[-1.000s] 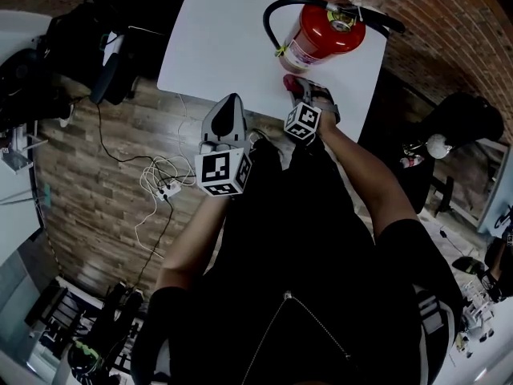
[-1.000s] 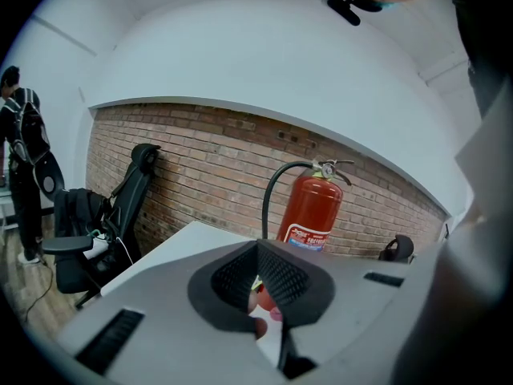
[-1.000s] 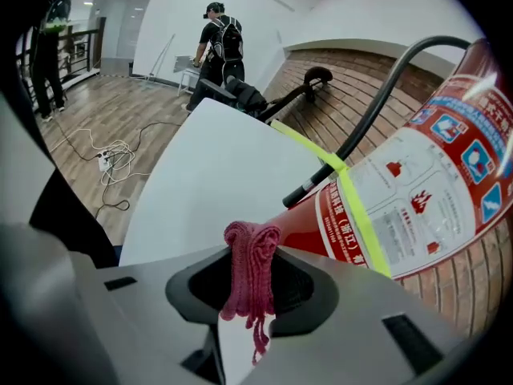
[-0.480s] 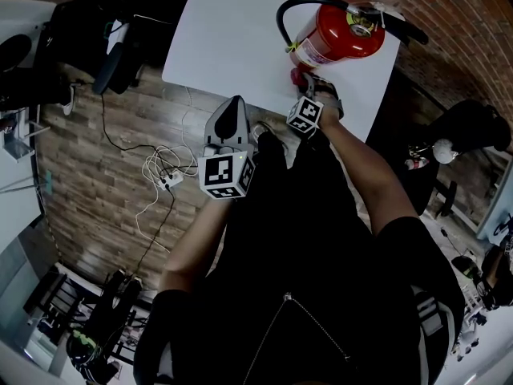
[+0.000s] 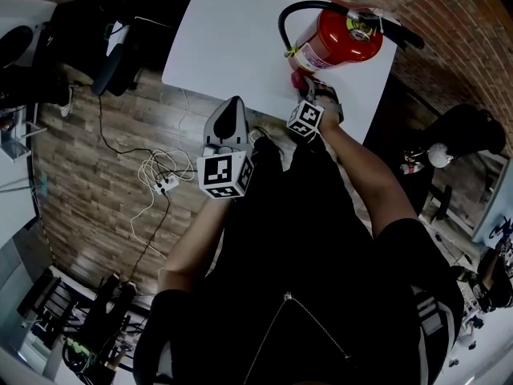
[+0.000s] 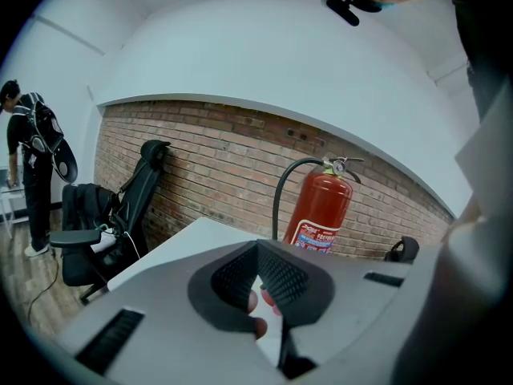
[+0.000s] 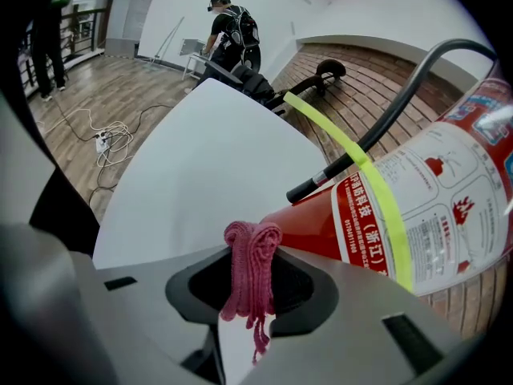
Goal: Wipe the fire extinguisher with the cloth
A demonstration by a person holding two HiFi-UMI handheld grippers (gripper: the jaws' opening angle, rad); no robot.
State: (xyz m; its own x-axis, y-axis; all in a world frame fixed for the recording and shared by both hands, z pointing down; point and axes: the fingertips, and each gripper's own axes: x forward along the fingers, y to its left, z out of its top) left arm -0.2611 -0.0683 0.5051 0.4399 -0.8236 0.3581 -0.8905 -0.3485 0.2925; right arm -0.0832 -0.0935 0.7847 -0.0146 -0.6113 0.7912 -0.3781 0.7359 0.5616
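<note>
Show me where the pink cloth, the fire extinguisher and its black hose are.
pink cloth [image 7: 252, 267], right gripper view, the bunch clamped between the jaws.
fire extinguisher [image 5: 341, 42], head view, the red body.
black hose [image 6: 276, 211], left gripper view, its upright stretch.

White table [image 5: 232, 38], brick wall [image 5: 465, 14], black chair [image 6: 140, 191], floor cables [image 5: 160, 168].

even indoor light, dark vignetted corners, strong fisheye bending at edges.

Brick wall [image 6: 216, 159], wood-plank floor [image 5: 88, 199], white table [image 5: 232, 30], black office chair [image 6: 140, 187].
</note>
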